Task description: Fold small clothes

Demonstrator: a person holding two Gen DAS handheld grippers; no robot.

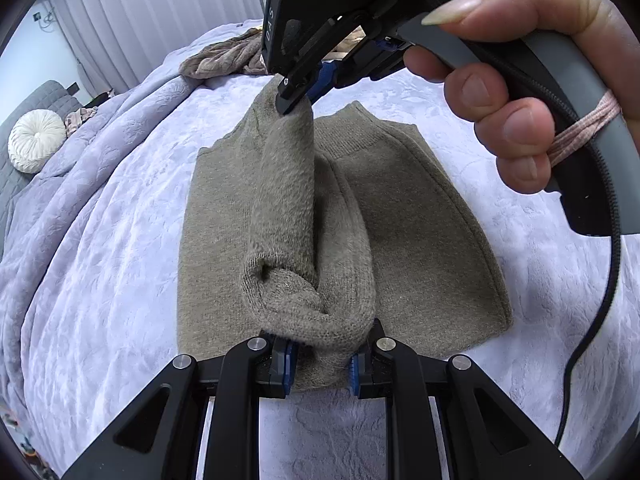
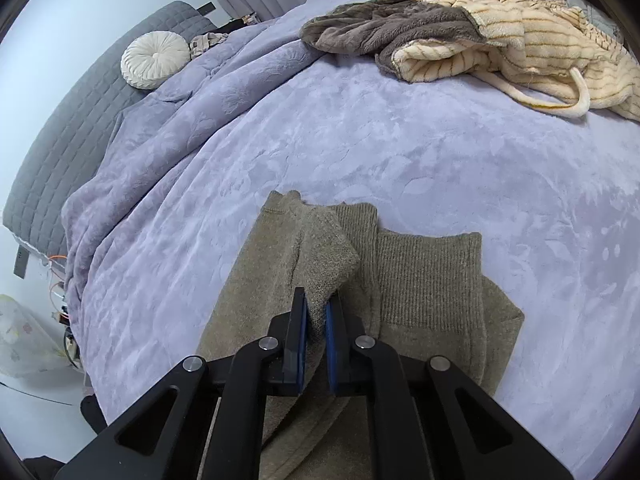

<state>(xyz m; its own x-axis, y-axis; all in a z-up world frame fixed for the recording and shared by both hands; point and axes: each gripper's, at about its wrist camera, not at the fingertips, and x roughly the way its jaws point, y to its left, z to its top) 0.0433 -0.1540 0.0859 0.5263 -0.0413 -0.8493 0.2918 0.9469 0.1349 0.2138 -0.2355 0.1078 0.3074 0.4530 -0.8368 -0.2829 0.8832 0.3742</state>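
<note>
An olive-brown knit sweater [image 1: 420, 216] lies flat on the lavender bedspread [image 1: 120, 240]. Its sleeve [image 1: 286, 200] is lifted as a tube along the sweater's middle. My left gripper [image 1: 320, 364] is shut on the sleeve's near cuff end. My right gripper [image 1: 298, 98], held by a hand, is shut on the sleeve's far end near the collar. In the right wrist view my right gripper [image 2: 316, 334] pinches the sleeve fabric [image 2: 326, 264] above the sweater's body [image 2: 428, 280] and ribbed collar [image 2: 358, 220].
A pile of brown and cream striped fleece clothes [image 2: 460, 40] lies at the bed's far side, also in the left wrist view [image 1: 224, 58]. A round white cushion [image 2: 154, 58] rests on a grey quilted sofa [image 2: 60, 128] at the left. Curtains hang behind.
</note>
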